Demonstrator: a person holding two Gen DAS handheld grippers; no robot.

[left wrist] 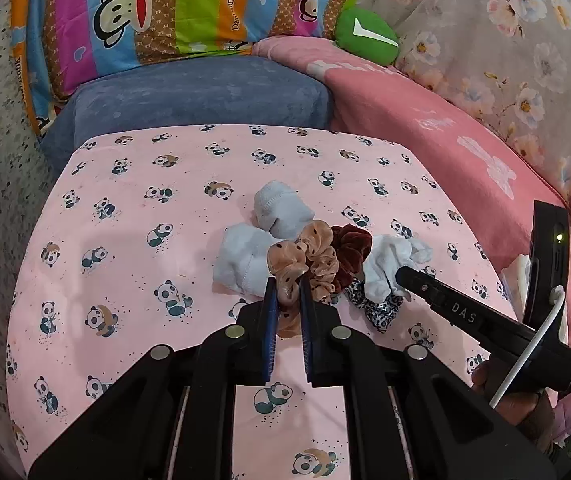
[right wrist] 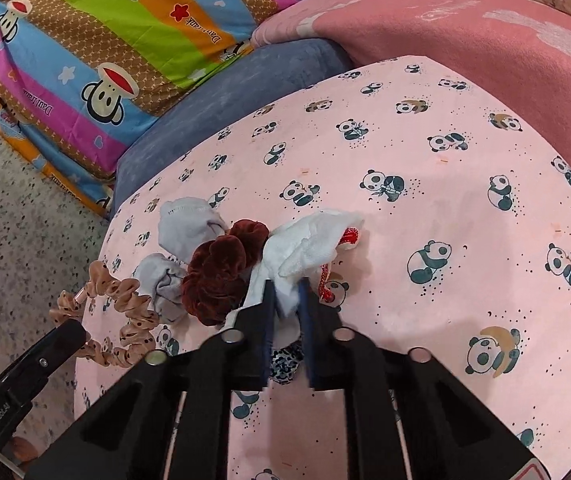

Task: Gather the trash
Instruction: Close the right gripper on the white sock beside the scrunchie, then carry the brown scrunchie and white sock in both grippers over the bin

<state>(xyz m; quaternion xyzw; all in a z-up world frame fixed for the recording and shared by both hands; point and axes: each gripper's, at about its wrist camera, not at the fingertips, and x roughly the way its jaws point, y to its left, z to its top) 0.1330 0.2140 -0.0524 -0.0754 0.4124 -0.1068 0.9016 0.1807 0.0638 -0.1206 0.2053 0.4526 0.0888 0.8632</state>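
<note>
A small heap lies on the pink panda cloth (left wrist: 133, 184). My left gripper (left wrist: 288, 292) is shut on the tan dotted scrunchie (left wrist: 305, 256), which also shows at the left of the right wrist view (right wrist: 125, 312). My right gripper (right wrist: 285, 292) is shut on the white crumpled tissue (right wrist: 313, 240), seen also in the left wrist view (left wrist: 389, 260) with the right gripper (left wrist: 401, 274) at it. A dark red velvet scrunchie (right wrist: 221, 272) lies between them. A leopard-print scrunchie (right wrist: 283, 362) lies under the tissue. Two pale grey rolled socks (left wrist: 245, 256) lie at the heap's left. A red-white cord (right wrist: 327, 276) lies beside the tissue.
The cloth (right wrist: 445, 200) covers a small raised surface. Behind it are a blue cushion (left wrist: 205, 92), a pink blanket (left wrist: 425, 120), a striped monkey-print pillow (left wrist: 145, 12), a green cushion (left wrist: 365, 32) and a floral sheet (left wrist: 505, 40). Speckled floor (right wrist: 13, 220) lies to the left.
</note>
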